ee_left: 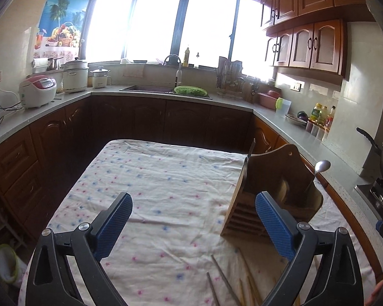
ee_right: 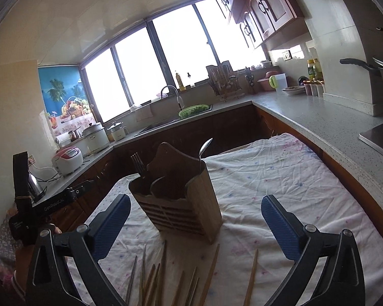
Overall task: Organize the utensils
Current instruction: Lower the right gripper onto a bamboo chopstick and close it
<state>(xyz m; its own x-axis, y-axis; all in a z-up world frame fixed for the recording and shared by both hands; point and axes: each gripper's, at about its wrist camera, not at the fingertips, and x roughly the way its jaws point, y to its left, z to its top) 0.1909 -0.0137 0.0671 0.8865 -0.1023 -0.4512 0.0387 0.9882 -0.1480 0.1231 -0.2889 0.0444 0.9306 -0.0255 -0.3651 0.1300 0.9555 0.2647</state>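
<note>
Left tongs: spread wide with nothing between the blue pads, hovering over bare cloth in the lower middle of the left wrist view.
Right tongs: likewise spread wide and empty, in the lower middle of the right wrist view, pointing past the holder's right side.
Table: covered by a pale, wrinkled cloth with small pink and blue dots; it carries everything the task concerns.
Wooden holder: upright in the centre of the right wrist view, slatted front, tall shaped back, an inner divider making compartments. In the left wrist view it stands at right of centre.
Fork: already standing in the holder's left compartment, tines up.
Spoon: standing at the holder's right side, bowl up and leaning right.
Chopsticks: loose on the cloth along the bottom edge of the right wrist view, fanned out near the holder's foot, some wooden, a few greyer and perhaps metal. One wooden stick lies apart to the right.
Handling: I judge the sticks light, stiff and thin; lying flat on soft cloth they may roll or slip from the pads.
Where to grip: probably near the middle of a stick, pads across its length, so that it tips up evenly for dropping into a compartment.
Risk: the holder looks light and narrow-footed; a knock could tilt it.
Progress: fork and spoon look sorted, the chopsticks remain.
</note>
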